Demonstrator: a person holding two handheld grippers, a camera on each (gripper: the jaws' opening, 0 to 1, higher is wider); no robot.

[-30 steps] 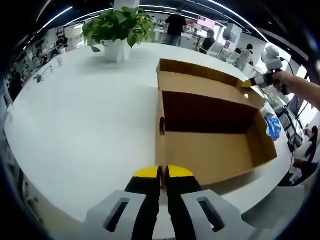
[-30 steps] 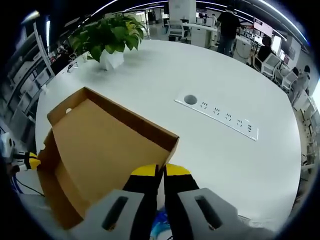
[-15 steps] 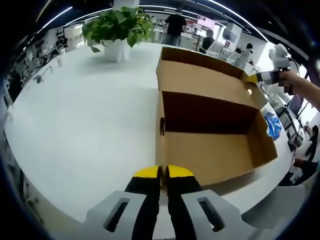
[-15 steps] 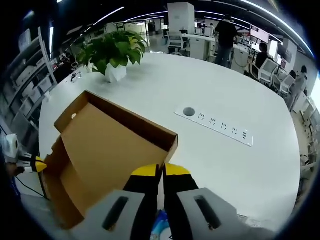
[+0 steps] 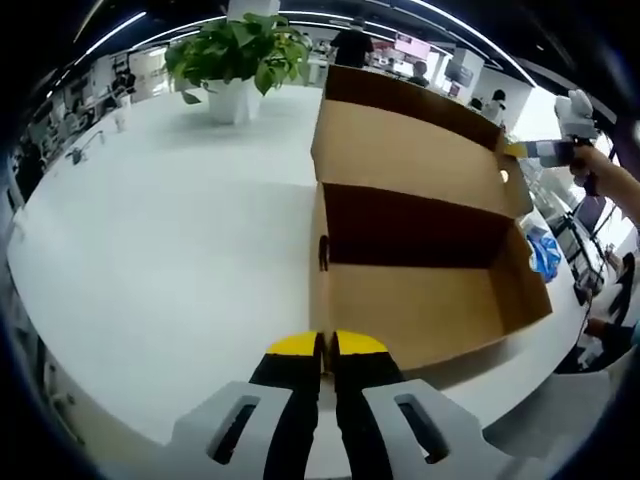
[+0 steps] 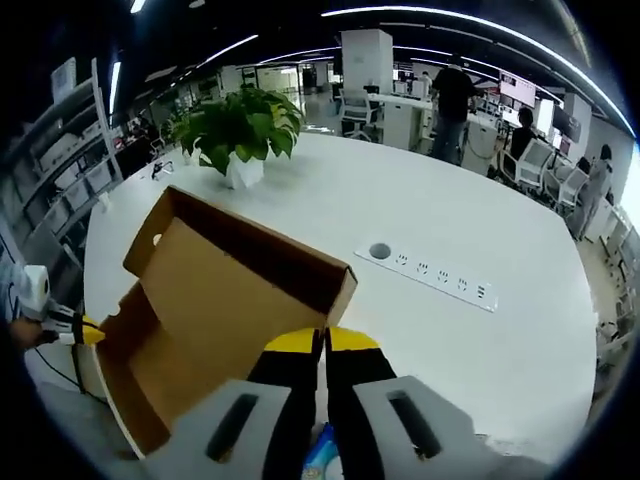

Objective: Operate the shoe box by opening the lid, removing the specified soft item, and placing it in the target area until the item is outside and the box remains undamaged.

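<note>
Shoe box (image 5: 420, 290): a brown cardboard box standing open on the white counter (image 5: 170, 240), just ahead of the left gripper's fingers and a little to their right; its floor looks bare in the left gripper view.
Lid (image 5: 410, 150): raised on its hinge at the far side of the box, standing up behind the opening. In the right gripper view the lid (image 6: 230, 290) rises directly in front of that gripper's fingers, its plain inner face toward the camera.
Left gripper (image 5: 327, 345): 2 black fingers with yellow tips, pressed together with nothing between them, held low at the near edge of the box.
Right gripper (image 6: 322, 342): 2 yellow-tipped fingers closed together, at the lid's edge; whether they pinch the cardboard I cannot tell. In the left gripper view it (image 5: 515, 150) appears at the lid's far right corner, with a person's hand (image 5: 600, 170) behind it.
Soft item (image 5: 545, 252): something blue and white lying outside the box, just past its right wall; it is too small to make out clearly.
Potted plant (image 5: 235, 55): green leaves in a white pot, well beyond the fingers on the far counter.
Socket strip (image 6: 440, 282): a recessed row of outlets in the counter, ahead and right of the right fingers.
</note>
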